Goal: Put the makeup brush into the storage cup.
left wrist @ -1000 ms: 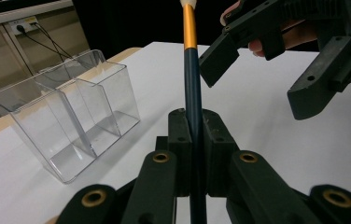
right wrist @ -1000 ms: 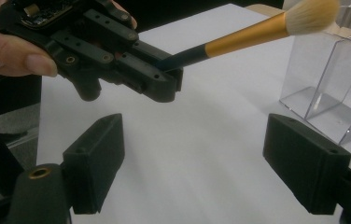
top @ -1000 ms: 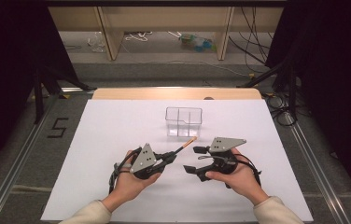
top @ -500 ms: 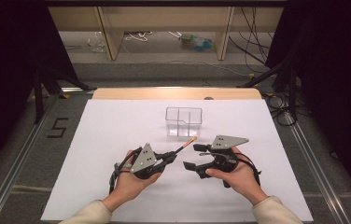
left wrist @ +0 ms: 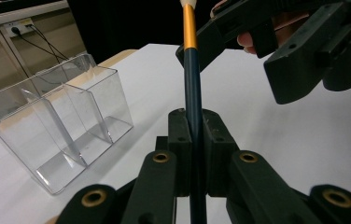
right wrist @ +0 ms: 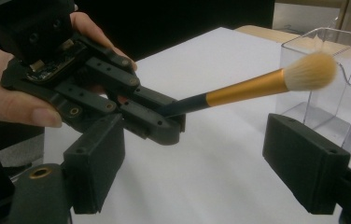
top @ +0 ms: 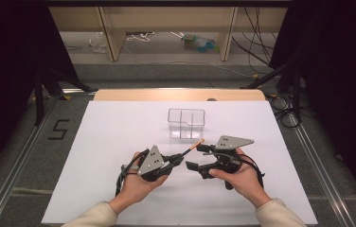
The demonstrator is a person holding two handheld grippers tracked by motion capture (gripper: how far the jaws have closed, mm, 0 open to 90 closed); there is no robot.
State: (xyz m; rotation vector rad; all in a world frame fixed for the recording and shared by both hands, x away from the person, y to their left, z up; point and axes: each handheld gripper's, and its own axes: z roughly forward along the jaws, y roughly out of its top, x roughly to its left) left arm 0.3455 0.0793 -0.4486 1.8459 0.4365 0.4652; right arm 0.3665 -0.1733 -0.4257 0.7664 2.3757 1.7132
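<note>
Left gripper [top: 178, 160]: jaws pinched on makeup brush [top: 189, 149] handle, bristles angled past its tips toward clear 2-compartment organiser [top: 186, 123] just beyond. Right gripper [top: 194, 166]: jaws spread wide, nothing between them, brush head near its tips, untouched.

A single black numeral "5" [top: 59, 129] stands on the grey floor left of the table.

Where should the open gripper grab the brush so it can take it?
Probably the gold band of the makeup brush, coming from the side. The left gripper clamps the dark handle, and the bristles are soft. The right gripper is open just beneath the band.
</note>
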